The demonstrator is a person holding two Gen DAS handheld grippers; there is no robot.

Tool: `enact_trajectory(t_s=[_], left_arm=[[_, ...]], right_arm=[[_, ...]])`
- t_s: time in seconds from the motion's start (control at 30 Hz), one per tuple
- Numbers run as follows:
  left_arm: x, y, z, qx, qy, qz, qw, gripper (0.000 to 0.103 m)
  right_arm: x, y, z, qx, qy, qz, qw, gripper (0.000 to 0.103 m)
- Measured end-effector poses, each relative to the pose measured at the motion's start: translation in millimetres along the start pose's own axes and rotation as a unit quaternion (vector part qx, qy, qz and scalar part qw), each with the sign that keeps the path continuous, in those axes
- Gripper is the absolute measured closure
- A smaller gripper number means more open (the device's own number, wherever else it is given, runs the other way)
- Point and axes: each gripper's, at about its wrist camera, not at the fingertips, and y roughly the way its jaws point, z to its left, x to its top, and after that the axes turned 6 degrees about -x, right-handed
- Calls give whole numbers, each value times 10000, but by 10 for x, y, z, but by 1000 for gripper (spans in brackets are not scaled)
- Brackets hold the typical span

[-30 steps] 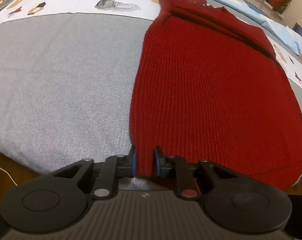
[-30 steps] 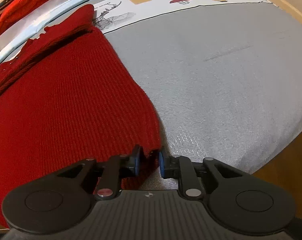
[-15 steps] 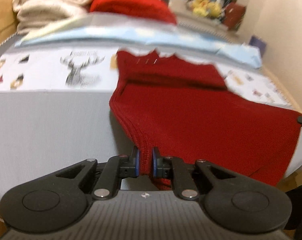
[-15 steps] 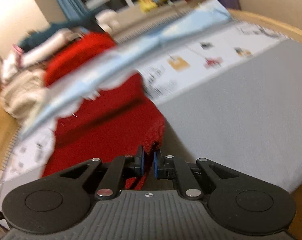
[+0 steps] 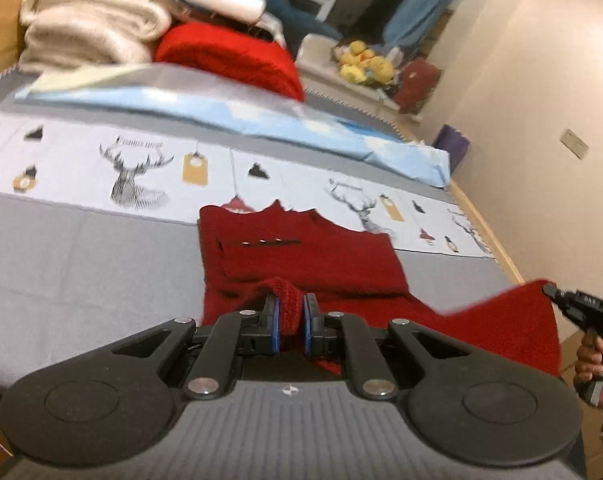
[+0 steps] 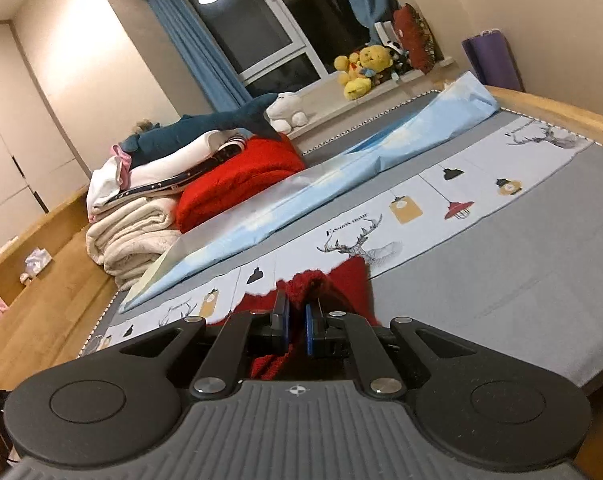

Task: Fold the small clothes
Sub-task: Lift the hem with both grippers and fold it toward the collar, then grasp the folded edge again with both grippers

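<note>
We have both sets of jaws clamped on the red sweater's hem, left gripper and right gripper holding it above the bed.

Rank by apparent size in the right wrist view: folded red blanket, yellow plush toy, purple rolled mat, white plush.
1. Folded red blanket, clearly largest.
2. Purple rolled mat.
3. Yellow plush toy, close to the mat; unsure.
4. White plush, smallest.
The toys and mat lie farther back than the blanket, so true sizes may differ.
</note>
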Motion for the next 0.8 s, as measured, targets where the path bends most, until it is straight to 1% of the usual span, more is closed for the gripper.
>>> enact_trajectory(t_s=[0.07, 0.13, 0.2, 0.27, 0.3, 0.33, 0.4, 0.43, 0.47, 0.5, 0.53, 0.57, 0.6, 0.63, 0.67, 0.7, 0.73, 0.77, 0.8], left_arm=[[111, 310, 177, 166, -103, 154, 9997, 92], [254, 705, 421, 347, -304, 344, 9983, 92], [401, 1078, 697, 537, -496, 512, 9960, 92], [554, 1431, 978, 572, -708, 631, 9938, 92], [612, 1582, 1063, 654, -698, 659, 9932, 91], [664, 1724, 1164, 729, -801, 651, 9920, 91], [725, 1923, 1309, 744, -957, 512, 9913, 88], [718, 1982, 1356, 851, -972, 393, 9908, 87], [676, 2026, 1420, 996, -1030, 260, 9893, 77], [606, 2065, 1495, 1014, -1159, 263, 9877, 68], [540, 2127, 1575, 975, -1362, 485, 9847, 59], [505, 2193, 1617, 942, -1510, 765, 9811, 59], [484, 2217, 1639, 834, -1544, 848, 9808, 58], [477, 2229, 1635, 770, -1446, 839, 9829, 51], [468, 2244, 1621, 770, -1317, 869, 9845, 41], [449, 2287, 1623, 848, -1211, 951, 9844, 39], [423, 2333, 1633, 922, -1206, 1055, 9828, 39], [401, 2396, 1662, 976, -1262, 1206, 9798, 39], [387, 2452, 1682, 972, -1314, 1326, 9776, 39]], right_arm=[[45, 197, -78, -55, 194, 176, 9996, 97], [69, 495, -86, -298, 88, 352, 9989, 97], [145, 922, -126, -467, 112, 587, 9971, 97], [245, 1384, -158, -604, 145, 766, 9951, 97], [273, 1574, -146, -695, 109, 836, 9940, 97], [313, 1820, -154, -760, 102, 951, 9925, 97], [354, 2247, -182, -805, 175, 1151, 9899, 96], [352, 2412, -189, -836, 153, 1218, 9889, 94], [327, 2531, -200, -940, 127, 1215, 9880, 91], [267, 2626, -235, -1167, 167, 1163, 9862, 89], [210, 2668, -273, -1322, 237, 1097, 9848, 82], [145, 2686, -331, -1375, 280, 1073, 9843, 77], [60, 2723, -401, -1434, 306, 1217, 9817, 75], [21, 2776, -450, -1567, 357, 1444, 9764, 74], [-18, 2792, -492, -1555, 421, 1438, 9764, 72], [-41, 2814, -510, -1533, 405, 1453, 9766, 70], [-74, 2870, -527, -1575, 307, 1585, 9742, 62], [-106, 2922, -542, -1649, 220, 1715, 9710, 60], [-142, 2971, -567, -1724, 206, 1819, 9679, 60]])
